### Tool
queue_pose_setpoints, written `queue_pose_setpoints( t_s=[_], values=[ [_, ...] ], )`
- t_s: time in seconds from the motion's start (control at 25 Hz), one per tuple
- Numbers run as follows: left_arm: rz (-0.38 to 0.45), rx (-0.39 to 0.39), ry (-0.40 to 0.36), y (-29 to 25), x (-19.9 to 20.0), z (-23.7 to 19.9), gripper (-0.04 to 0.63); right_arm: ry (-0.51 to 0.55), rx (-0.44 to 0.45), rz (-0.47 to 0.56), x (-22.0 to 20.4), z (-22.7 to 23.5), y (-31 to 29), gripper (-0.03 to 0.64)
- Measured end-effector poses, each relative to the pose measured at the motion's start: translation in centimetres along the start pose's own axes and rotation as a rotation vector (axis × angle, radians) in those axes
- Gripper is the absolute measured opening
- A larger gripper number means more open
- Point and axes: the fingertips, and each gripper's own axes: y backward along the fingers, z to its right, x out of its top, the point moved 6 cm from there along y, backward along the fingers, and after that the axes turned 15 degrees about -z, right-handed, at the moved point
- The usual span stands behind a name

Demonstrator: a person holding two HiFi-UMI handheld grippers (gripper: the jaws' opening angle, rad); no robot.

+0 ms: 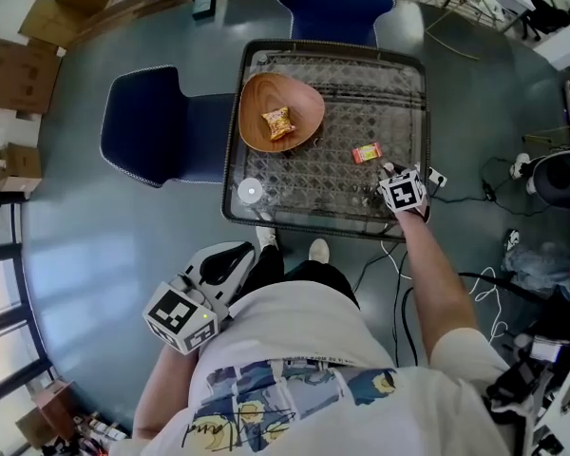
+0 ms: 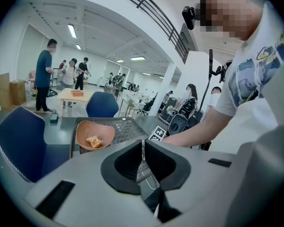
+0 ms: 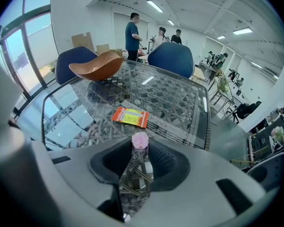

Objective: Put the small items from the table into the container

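The left gripper (image 2: 143, 144) is pressed shut on nothing, back by the person. The right gripper (image 3: 140, 148) pinches a little pink thing (image 3: 139, 140) by its tips, at the table's (image 1: 426, 131) near right corner. It could slip out. The bowl (image 1: 304, 93) sits far left. Only the right gripper view shows the pink thing.

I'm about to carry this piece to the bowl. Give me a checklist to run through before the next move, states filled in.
1. Right hand-held gripper closed on the pink item: ok.
2. Pink item lifted off the table: cannot tell.
3. Bowl upright, with room beside the yellow packet: ok.
4. Orange packet in the bowl: not ok, it lies on the table.
5. Left hand-held gripper shut, empty, away from the table: ok.
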Motion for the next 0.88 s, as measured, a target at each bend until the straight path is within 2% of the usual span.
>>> queue_pose_setpoints(
  t_s=[0.44,0.64,0.88],
  values=[
    [0.042,-0.087,-0.051,-0.6,1.4,-1.5,0.009,0.03,0.029,0.083,2.3,-2.9,6.0,0.112],
    [0.049,-0.118,-0.056,-0.3,1.3,-2.9,0.009,0.063,0.055,0.149,6.2,-5.8,8.9,0.112],
    [0.069,-0.125,-0.04,0.6,1.7,-6.0,0.011,0.121,0.079,0.19,12.1,-9.3,9.3,0.112]
  ],
)
